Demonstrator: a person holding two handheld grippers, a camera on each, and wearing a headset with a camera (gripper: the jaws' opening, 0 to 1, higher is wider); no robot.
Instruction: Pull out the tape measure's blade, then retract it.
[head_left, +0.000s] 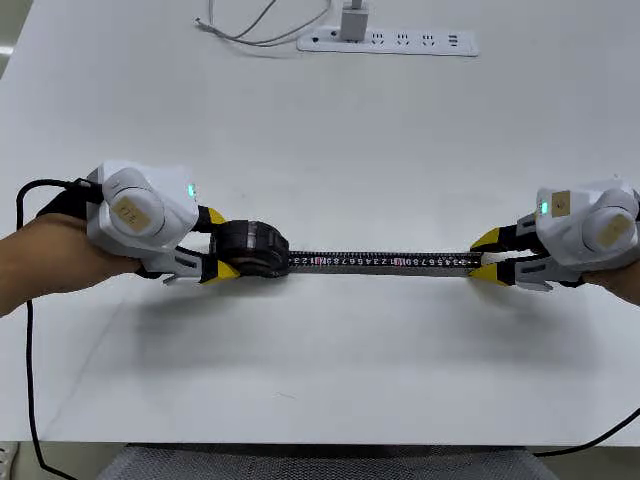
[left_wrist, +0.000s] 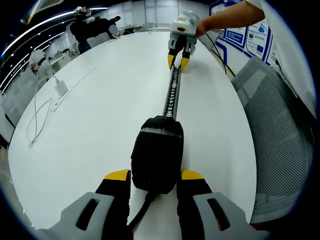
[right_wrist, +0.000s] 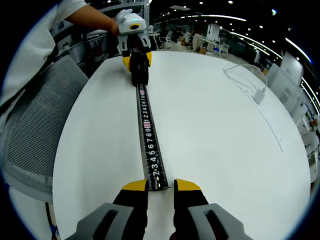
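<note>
The black tape measure case (head_left: 252, 250) rests on the white table (head_left: 330, 140), and my left gripper (head_left: 220, 244) is shut on its rear end. Its dark numbered blade (head_left: 385, 262) is drawn out to the right, straight and just above the table. My right gripper (head_left: 487, 256) is shut on the blade's tip. In the left gripper view the case (left_wrist: 157, 150) sits between my yellow-tipped jaws (left_wrist: 155, 176), and the blade (left_wrist: 172, 92) runs away to the right gripper (left_wrist: 178, 61). In the right gripper view the blade tip (right_wrist: 159, 184) lies between my jaws (right_wrist: 161, 186), with the case (right_wrist: 140, 70) far off.
A white power strip (head_left: 400, 41) with a plugged charger (head_left: 354, 18) and a loose cable (head_left: 255, 30) lies at the table's far edge. A grey mesh chair (head_left: 330, 465) stands at the near edge. A black cord (head_left: 30, 380) trails from the left gripper.
</note>
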